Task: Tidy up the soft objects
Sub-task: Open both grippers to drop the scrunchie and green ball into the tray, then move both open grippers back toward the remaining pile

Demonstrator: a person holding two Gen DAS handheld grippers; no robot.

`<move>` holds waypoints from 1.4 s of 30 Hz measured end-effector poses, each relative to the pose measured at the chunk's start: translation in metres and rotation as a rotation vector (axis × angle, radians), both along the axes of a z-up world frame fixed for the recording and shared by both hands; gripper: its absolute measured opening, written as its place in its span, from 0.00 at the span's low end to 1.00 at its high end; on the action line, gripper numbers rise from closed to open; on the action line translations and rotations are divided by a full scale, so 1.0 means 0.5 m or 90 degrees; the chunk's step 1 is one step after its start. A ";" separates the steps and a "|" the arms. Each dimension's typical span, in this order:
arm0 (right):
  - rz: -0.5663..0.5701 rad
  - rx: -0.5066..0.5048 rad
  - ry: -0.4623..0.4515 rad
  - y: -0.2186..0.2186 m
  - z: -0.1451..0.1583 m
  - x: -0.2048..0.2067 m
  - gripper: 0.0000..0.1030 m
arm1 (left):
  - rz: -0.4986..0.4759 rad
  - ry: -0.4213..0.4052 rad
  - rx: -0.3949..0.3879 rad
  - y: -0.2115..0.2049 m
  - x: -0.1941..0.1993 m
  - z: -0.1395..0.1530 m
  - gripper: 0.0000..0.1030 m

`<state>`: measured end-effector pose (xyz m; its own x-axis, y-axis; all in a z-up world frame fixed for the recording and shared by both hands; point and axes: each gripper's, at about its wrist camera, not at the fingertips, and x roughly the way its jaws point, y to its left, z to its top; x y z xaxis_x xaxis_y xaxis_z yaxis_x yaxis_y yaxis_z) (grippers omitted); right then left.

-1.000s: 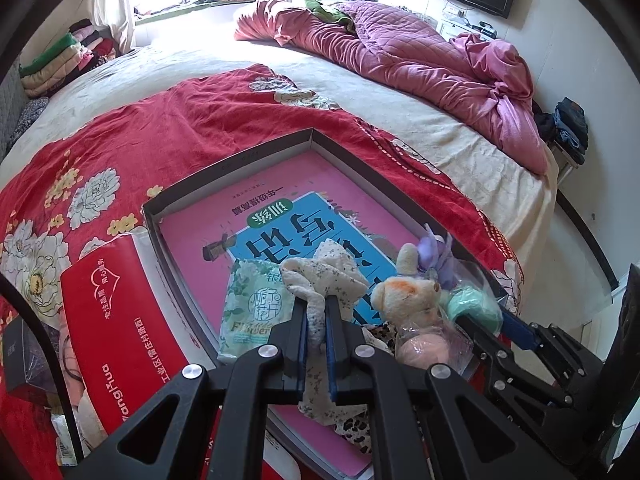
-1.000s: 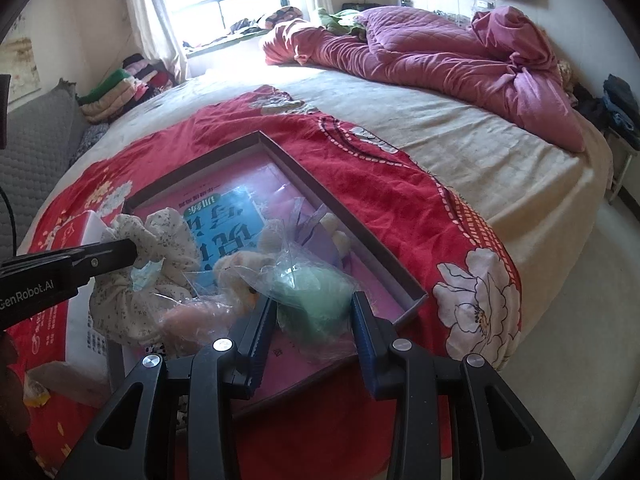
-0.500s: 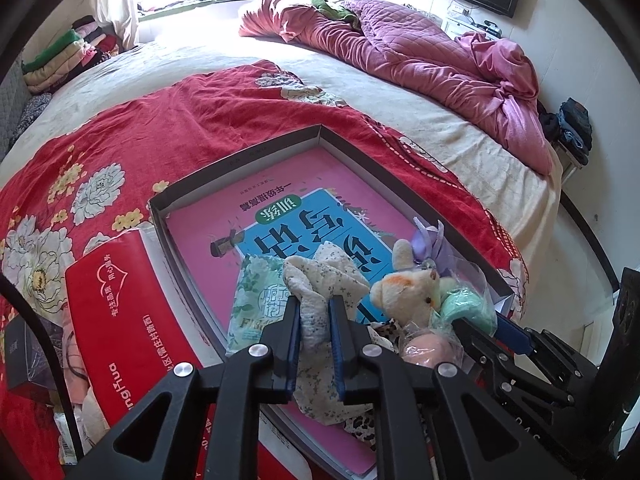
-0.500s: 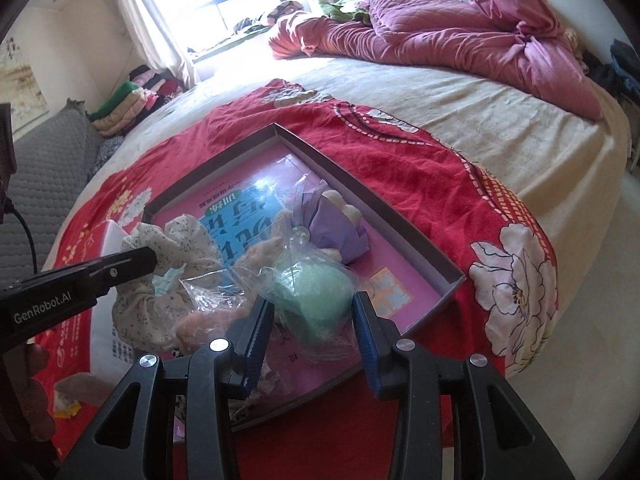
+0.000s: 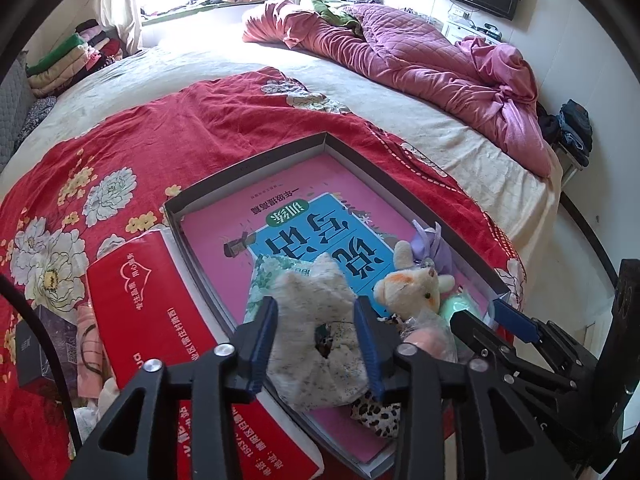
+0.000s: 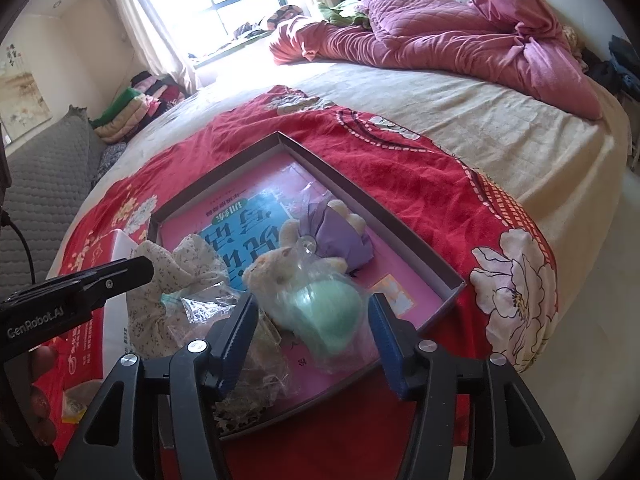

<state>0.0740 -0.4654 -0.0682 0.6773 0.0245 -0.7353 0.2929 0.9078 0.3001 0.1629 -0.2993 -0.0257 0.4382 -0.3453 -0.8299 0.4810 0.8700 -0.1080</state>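
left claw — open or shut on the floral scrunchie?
Open. In the left wrist view the left claw has its blue pads spread wide, and the floral scrunchie lies loose between them in the tray.

A shallow tray (image 5: 248, 168) lies on the blanket (image 5: 132, 140) spread over the near part of the bed (image 5: 480, 160). A book (image 5: 304, 224) lies flat in the tray. On the book, at the tray's near end, sit a scrunchie (image 5: 316, 320), a plush toy (image 5: 412, 288) to its right, and a cloth pouch (image 6: 340, 240) behind the toy, near the tray's right edge. A bagged sponge (image 6: 332, 308) lies at the tray's near right corner, just before the toy. A flat package (image 5: 148, 304) lies along the tray's left edge. A quilt (image 5: 420, 68) is heaped at the far right of the bed, and folded clothes (image 5: 68, 60) are stacked beyond its far left corner.
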 end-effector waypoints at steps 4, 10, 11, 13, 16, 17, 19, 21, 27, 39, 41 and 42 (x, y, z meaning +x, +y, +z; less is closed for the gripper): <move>-0.009 -0.006 -0.010 -0.002 0.011 -0.004 0.63 | 0.000 -0.009 0.000 0.007 -0.009 0.013 0.44; -0.011 -0.017 -0.026 0.004 0.037 -0.010 0.63 | 0.008 -0.023 0.003 0.028 -0.024 0.033 0.51; -0.011 -0.019 -0.030 0.007 0.042 -0.012 0.63 | 0.010 -0.025 0.003 0.033 -0.027 0.037 0.52; -0.011 -0.022 -0.038 0.011 0.052 -0.014 0.64 | 0.016 -0.030 0.008 0.042 -0.033 0.042 0.52; -0.008 -0.022 -0.047 0.018 0.066 -0.017 0.71 | 0.021 -0.035 0.012 0.059 -0.044 0.049 0.52; -0.007 -0.025 -0.050 0.021 0.070 -0.018 0.71 | 0.024 -0.036 0.012 0.064 -0.047 0.051 0.52; -0.005 -0.030 -0.054 0.028 0.082 -0.019 0.71 | 0.030 -0.037 0.010 0.076 -0.054 0.056 0.54; -0.003 -0.034 -0.060 0.035 0.091 -0.021 0.71 | 0.036 -0.040 0.010 0.089 -0.060 0.060 0.55; 0.008 -0.056 -0.074 0.063 0.120 -0.024 0.72 | 0.058 -0.048 0.006 0.133 -0.080 0.078 0.58; 0.051 -0.096 -0.111 0.144 0.186 -0.034 0.74 | 0.098 -0.055 -0.002 0.222 -0.116 0.102 0.62; 0.058 -0.098 -0.118 0.157 0.195 -0.035 0.74 | 0.112 -0.058 -0.004 0.248 -0.121 0.110 0.62; 0.064 -0.099 -0.121 0.165 0.200 -0.035 0.74 | 0.118 -0.060 -0.005 0.259 -0.123 0.114 0.62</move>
